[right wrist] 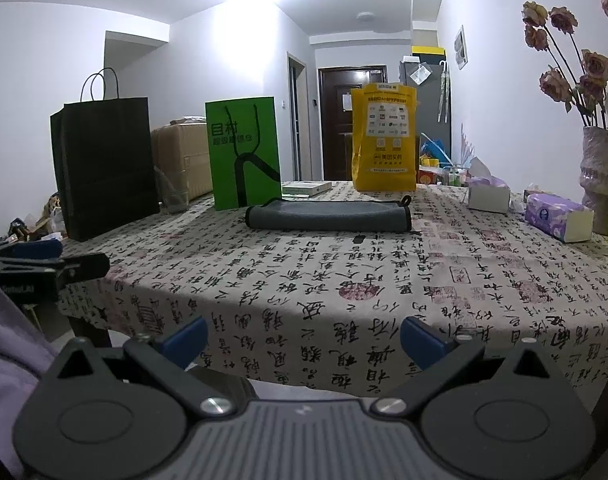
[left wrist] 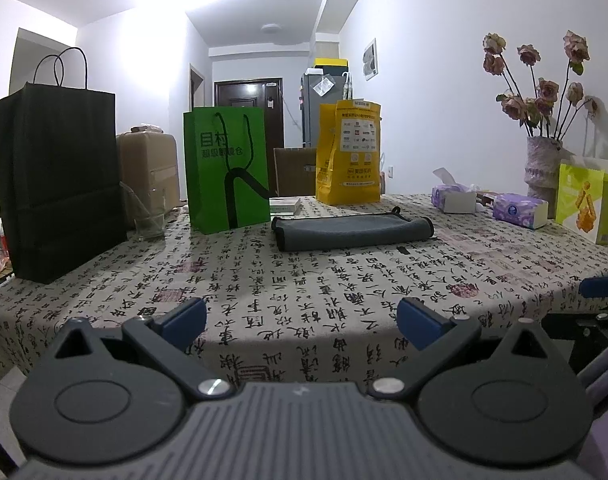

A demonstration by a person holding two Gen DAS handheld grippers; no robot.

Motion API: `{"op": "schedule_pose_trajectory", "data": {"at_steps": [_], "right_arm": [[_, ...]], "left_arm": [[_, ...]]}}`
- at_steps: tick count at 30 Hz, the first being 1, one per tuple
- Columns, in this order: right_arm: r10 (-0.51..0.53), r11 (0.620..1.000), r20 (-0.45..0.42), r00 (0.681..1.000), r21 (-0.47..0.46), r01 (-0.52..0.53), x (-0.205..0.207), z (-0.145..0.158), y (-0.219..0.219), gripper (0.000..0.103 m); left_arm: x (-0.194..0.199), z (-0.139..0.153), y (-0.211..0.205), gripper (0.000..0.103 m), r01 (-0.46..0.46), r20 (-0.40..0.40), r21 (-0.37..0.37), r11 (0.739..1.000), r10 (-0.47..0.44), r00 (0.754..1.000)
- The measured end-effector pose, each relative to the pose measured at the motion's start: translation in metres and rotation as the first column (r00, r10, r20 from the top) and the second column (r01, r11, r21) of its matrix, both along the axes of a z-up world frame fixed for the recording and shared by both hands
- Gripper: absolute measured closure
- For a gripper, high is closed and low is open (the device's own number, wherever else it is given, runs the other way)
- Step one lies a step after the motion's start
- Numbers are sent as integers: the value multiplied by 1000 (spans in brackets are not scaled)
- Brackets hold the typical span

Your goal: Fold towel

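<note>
A grey towel [left wrist: 352,233] with a black hem lies folded into a flat strip on the far half of the table; it also shows in the right wrist view [right wrist: 328,215]. A small black tag [right wrist: 358,239] lies on the cloth just in front of it. My left gripper [left wrist: 302,322] is open and empty, held at the table's near edge, well short of the towel. My right gripper [right wrist: 303,340] is open and empty, also at the near edge. The left gripper shows at the left of the right wrist view [right wrist: 44,260].
The table [left wrist: 304,280] wears a cloth printed with calligraphy. Behind the towel stand a black paper bag [left wrist: 60,184], a green bag [left wrist: 228,168] and a yellow bag [left wrist: 349,152]. A glass [left wrist: 149,216], tissue packs [left wrist: 520,210], a vase of flowers [left wrist: 542,168] and a light-green box [left wrist: 584,204] stand around.
</note>
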State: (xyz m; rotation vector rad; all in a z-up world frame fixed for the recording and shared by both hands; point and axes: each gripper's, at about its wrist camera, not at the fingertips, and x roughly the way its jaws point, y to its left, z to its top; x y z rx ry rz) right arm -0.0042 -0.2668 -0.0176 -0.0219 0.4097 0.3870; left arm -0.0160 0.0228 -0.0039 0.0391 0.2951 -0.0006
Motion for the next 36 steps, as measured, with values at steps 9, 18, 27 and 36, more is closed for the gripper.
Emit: {"op": "schedule_pose_trajectory", "data": {"at_steps": [9,18,27,36], "right_arm": [[-4,1000,-3,1000,2,4,1,-1,-1,0],[-6,1000,-2,1000,3,6,2,-1,-1,0],[-7,1000,-1,1000,6,7,2,-1,-1,0],[-2,1000,-1,1000,3,2,1,-2,0,0]], "left_arm": [[0,-1,0,0,8,-1,0,1000,-8,1000],[0,-1,-1,0,10,-2,1,1000,-10,1000],[1,-2,0,0,12,-3,1,1000,-12,1000],[0,-2,-1,0,12,-3,1,1000,-12,1000]]}}
